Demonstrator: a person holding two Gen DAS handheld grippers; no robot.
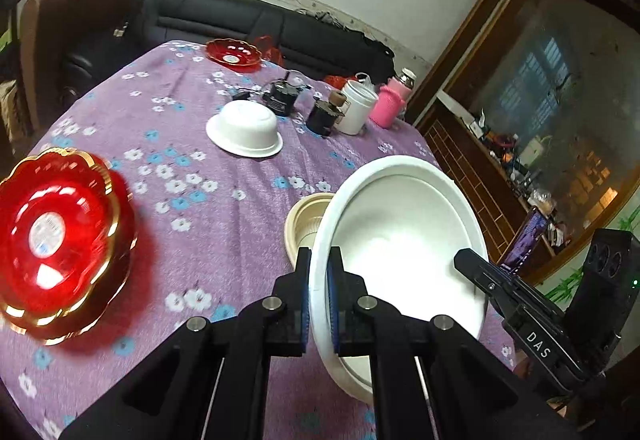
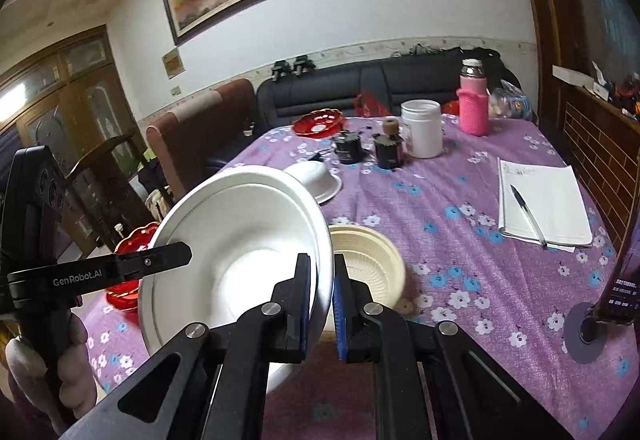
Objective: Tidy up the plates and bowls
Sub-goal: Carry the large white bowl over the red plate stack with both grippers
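Note:
A large white bowl (image 1: 400,232) hangs tilted above the purple flowered tablecloth (image 1: 208,240), held at two opposite sides of its rim. My left gripper (image 1: 320,256) is shut on its left rim. My right gripper (image 2: 322,260) is shut on the opposite rim of the same white bowl (image 2: 240,240). Just behind it a cream bowl (image 1: 304,220) (image 2: 368,260) stands on the cloth. An upturned small white bowl (image 1: 244,130) lies farther back. A red plate with a gold rim (image 1: 60,240) lies at the left, and a second red plate (image 1: 234,54) at the far edge.
Two dark jars (image 2: 368,148), a white canister (image 2: 422,128) and a pink bottle (image 2: 474,108) stand at the back. A notebook with a pen (image 2: 540,204) lies at the right, a phone on a round stand (image 2: 616,300) near the right edge. A chair (image 2: 200,132) and sofa (image 2: 380,84) ring the table.

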